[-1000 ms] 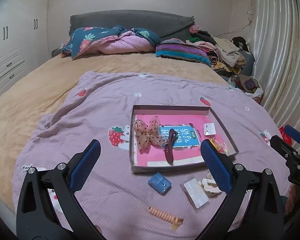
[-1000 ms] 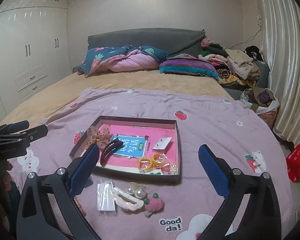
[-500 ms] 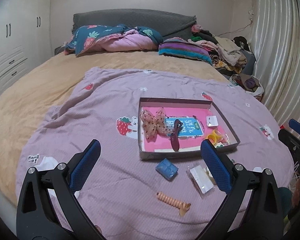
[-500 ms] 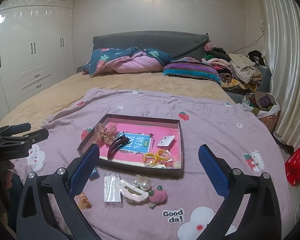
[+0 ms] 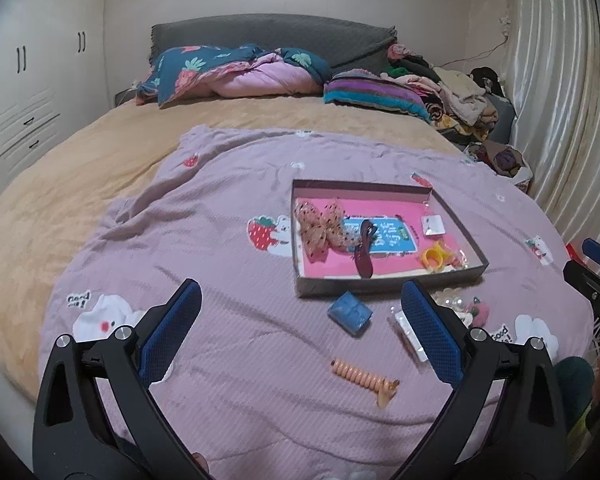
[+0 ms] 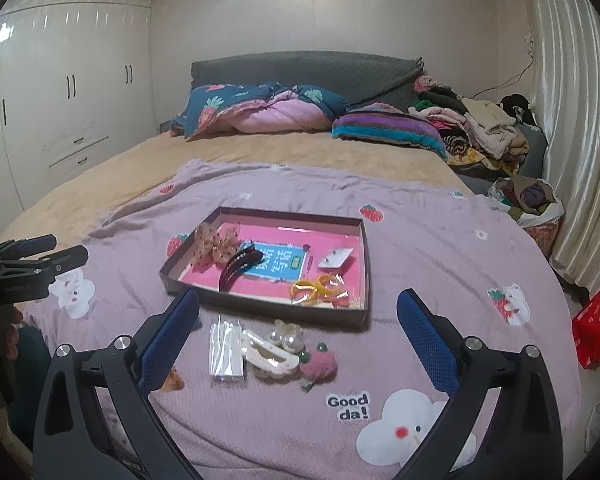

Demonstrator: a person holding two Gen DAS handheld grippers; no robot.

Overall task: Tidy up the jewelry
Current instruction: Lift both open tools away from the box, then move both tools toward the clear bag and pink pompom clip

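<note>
Hovering with jaws apart, holding nothing: left gripper [image 5: 300, 312] and right gripper [image 6: 298, 320], low in frame, below tray [image 6: 366, 264] at centre.

A shallow box [image 6: 365, 264] holding a dotted bow [image 6: 216, 243] and dark clip [image 6: 236, 268]; other pieces lie before it.

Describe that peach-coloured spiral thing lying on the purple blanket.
The peach-coloured spiral hair tie looks like stretchy coiled plastic, pulled into a short ridged tube with a translucent amber piece at its right end. It lies flat and slanted on the purple blanket, alone, in front of the blue square pouch, outside the shallow box.
</note>
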